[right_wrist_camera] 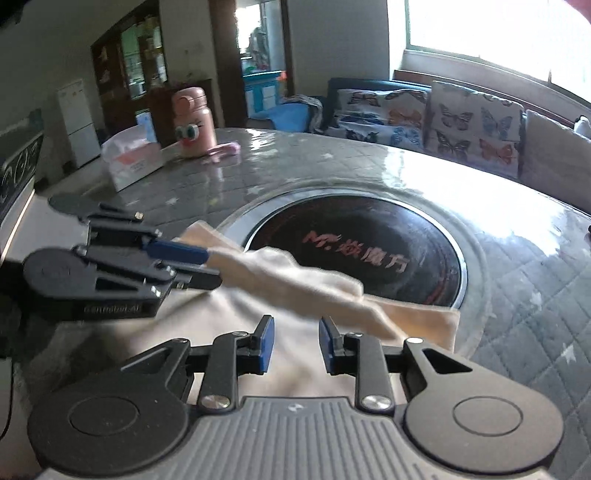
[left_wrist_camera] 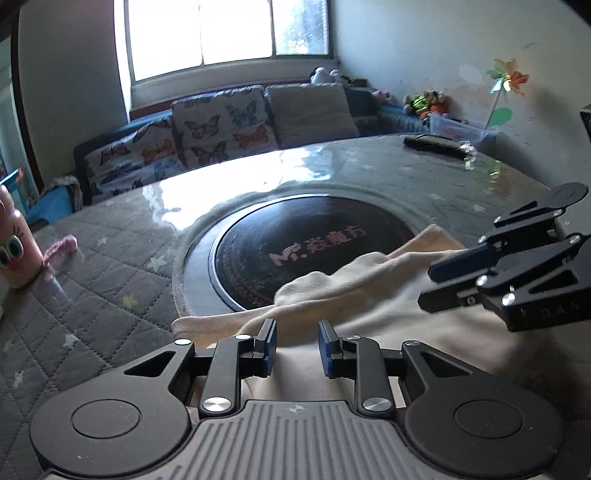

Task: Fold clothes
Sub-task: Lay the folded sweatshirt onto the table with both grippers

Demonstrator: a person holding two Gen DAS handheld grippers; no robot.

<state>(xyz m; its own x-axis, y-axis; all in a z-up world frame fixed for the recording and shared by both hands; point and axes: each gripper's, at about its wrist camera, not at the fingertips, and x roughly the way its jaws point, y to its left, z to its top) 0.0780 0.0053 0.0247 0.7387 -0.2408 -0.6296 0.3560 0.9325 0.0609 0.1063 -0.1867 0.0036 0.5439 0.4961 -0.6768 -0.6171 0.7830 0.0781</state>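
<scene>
Our left gripper [left_wrist_camera: 297, 345] hangs with its jaws parted a little, nothing between them, over the near part of a cream cloth [left_wrist_camera: 369, 295]. Our right gripper [right_wrist_camera: 297, 345] does the same, narrowly open and empty, above the same cloth [right_wrist_camera: 295, 280]. The cloth lies rumpled on the near side of the quilted worktop [left_wrist_camera: 110, 258], its far edge lapping onto the dark round plate [left_wrist_camera: 314, 243] set into the middle. Farther off, a pink bottle [right_wrist_camera: 194, 122] and a tissue box [right_wrist_camera: 129, 158] stand on the worktop. Beyond them runs a sofa [left_wrist_camera: 221, 129] with butterfly cushions, under a bright window [left_wrist_camera: 229, 33].
</scene>
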